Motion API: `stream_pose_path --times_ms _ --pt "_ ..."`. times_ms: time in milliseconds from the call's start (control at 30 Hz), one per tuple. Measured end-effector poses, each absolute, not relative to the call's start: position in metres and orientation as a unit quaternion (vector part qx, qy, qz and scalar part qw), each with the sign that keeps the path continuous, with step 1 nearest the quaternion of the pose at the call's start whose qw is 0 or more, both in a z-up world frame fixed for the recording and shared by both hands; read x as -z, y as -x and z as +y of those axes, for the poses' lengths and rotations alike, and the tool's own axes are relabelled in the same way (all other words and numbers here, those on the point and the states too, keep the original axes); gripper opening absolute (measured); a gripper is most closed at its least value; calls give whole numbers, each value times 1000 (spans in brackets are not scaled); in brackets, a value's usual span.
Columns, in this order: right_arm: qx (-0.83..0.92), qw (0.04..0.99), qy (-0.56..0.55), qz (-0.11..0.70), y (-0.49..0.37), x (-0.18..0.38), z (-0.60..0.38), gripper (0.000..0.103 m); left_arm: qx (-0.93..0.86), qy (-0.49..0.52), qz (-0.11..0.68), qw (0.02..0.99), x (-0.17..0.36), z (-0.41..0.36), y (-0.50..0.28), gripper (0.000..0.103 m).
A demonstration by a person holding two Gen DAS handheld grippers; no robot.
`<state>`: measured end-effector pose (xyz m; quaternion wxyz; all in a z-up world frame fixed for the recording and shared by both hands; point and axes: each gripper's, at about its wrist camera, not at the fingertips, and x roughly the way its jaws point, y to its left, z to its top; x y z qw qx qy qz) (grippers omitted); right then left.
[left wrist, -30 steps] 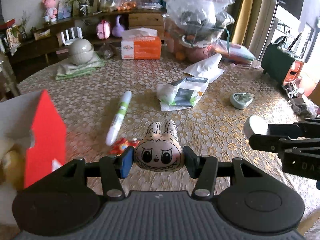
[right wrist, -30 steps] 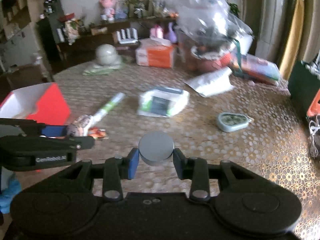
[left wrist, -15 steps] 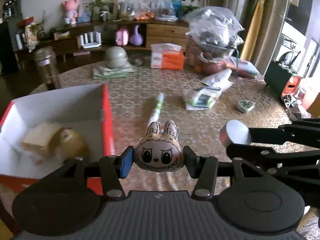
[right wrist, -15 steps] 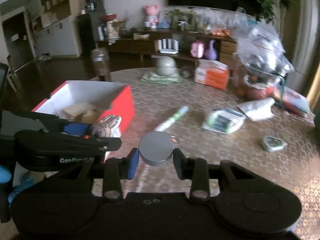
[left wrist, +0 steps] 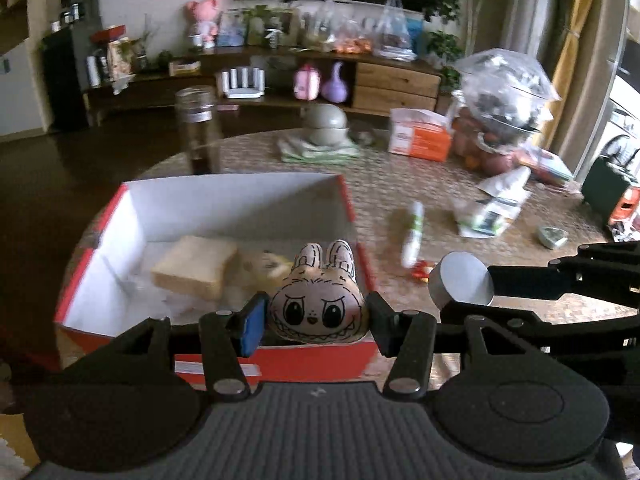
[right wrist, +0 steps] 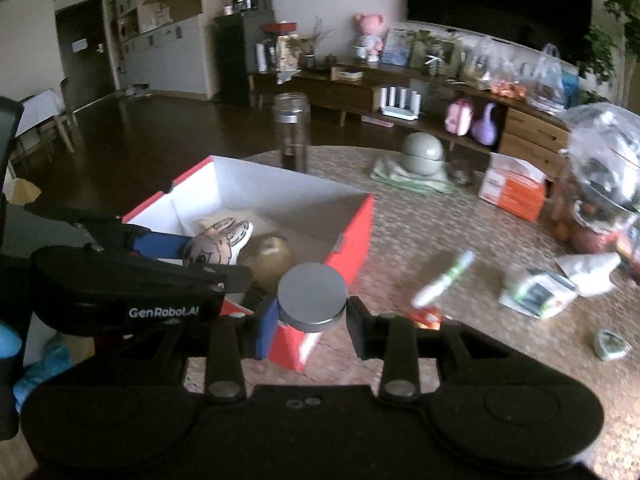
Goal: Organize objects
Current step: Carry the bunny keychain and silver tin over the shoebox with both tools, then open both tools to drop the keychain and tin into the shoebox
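My left gripper [left wrist: 316, 320] is shut on a beige bunny-face toy [left wrist: 318, 306] and holds it over the near edge of a red box with a white inside [left wrist: 224, 204]. The box holds a slice of bread [left wrist: 196, 266] and a brownish round thing [right wrist: 270, 254]. My right gripper [right wrist: 312, 316] is shut on a grey round disc [right wrist: 312, 294], just right of the box's near corner [right wrist: 352, 232]. The disc also shows in the left wrist view [left wrist: 460, 284], and the toy in the right wrist view [right wrist: 218, 242].
On the patterned round table lie a white-green tube [left wrist: 414, 232], a small red wrapper [left wrist: 420, 270], a wipes pack [left wrist: 490, 214], a heart-shaped tin [left wrist: 552, 236], an orange tissue box [left wrist: 420, 140], a glass jar [left wrist: 198, 132], a grey bowl on a cloth [left wrist: 324, 122] and filled plastic bags [left wrist: 504, 100].
Both grippers have swung left and risen, each keeping its object. The red box has come from the left edge into the middle of view, below the left gripper.
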<state>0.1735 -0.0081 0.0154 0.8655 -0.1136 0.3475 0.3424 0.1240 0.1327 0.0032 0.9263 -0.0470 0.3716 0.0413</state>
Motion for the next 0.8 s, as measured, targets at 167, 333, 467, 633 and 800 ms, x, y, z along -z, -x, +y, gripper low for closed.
stream_pose_path --times_ms 167,333,467,633,800 --pt "-354 858 122 351 -181 -9 23 36 -65 46 376 923 2 163 -123 52" --pt "-353 853 131 362 -193 3 50 36 -91 50 384 918 7 192 -131 52" --pt "-353 847 138 372 -203 14 65 36 -115 62 392 911 13 220 -142 52" --pt "-348 843 152 380 -212 25 89 36 -136 42 401 905 21 240 -162 52" --pt "-365 832 163 384 -216 32 111 36 -152 25 418 895 34 257 -187 52"
